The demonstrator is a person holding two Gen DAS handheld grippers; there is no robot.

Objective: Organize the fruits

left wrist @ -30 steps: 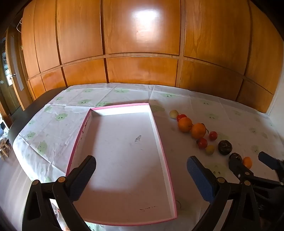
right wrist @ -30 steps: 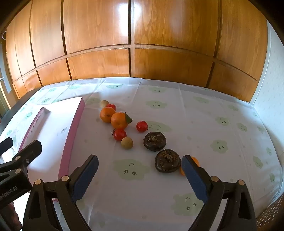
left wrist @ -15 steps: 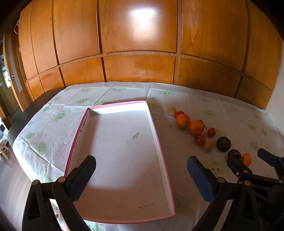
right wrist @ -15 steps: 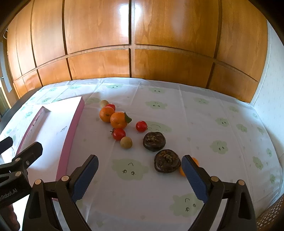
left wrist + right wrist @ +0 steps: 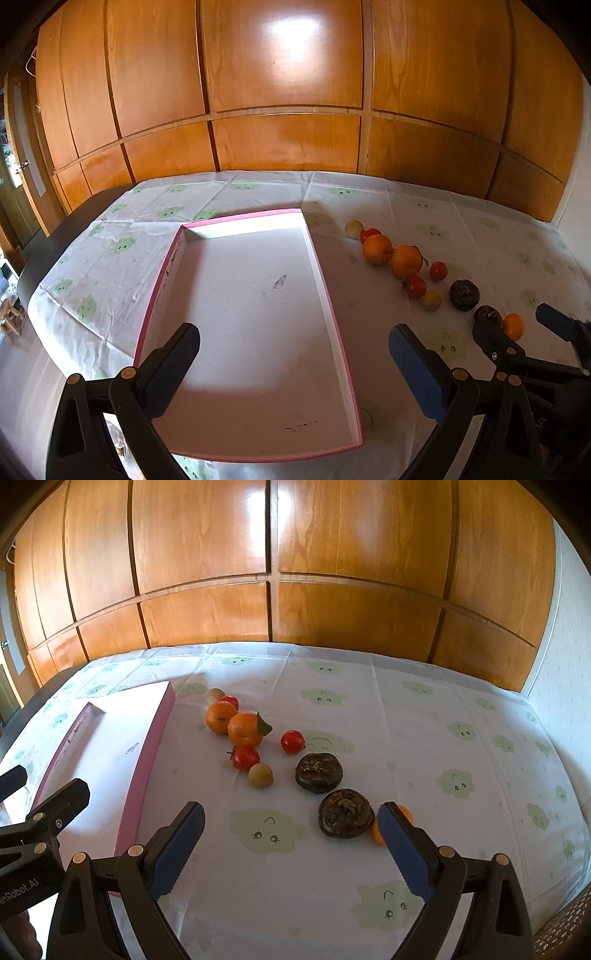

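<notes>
- Grippers first: we are holding the left gripper (image 5: 291,365) with its blue-padded jaws spread wide and gripping nothing, hanging over the near half of the pink-edged tray (image 5: 334,317).
- We are holding the right gripper (image 5: 290,843) just as wide apart and bare, low over the cloud-print tablecloth (image 5: 424,738), right of the tray.
- Its right pad is partly covering a small orange fruit (image 5: 404,814), which is lying just beside the nearer dark wrinkled fruit (image 5: 345,818).
- We are seeing a second dark fruit (image 5: 318,772) a little further out, then a pale yellow fruit (image 5: 260,774) beside a red tomato (image 5: 245,757), and another tomato (image 5: 292,741) to the right.
- Beyond these, two oranges (image 5: 243,729) are touching, one showing a green leaf, with a third tomato (image 5: 228,701) and a pale round fruit (image 5: 214,694) behind them.
- All the fruits are lying on the cloth, none in the tray.
- We are facing wooden wall panels (image 5: 269,546) at the back.
</notes>
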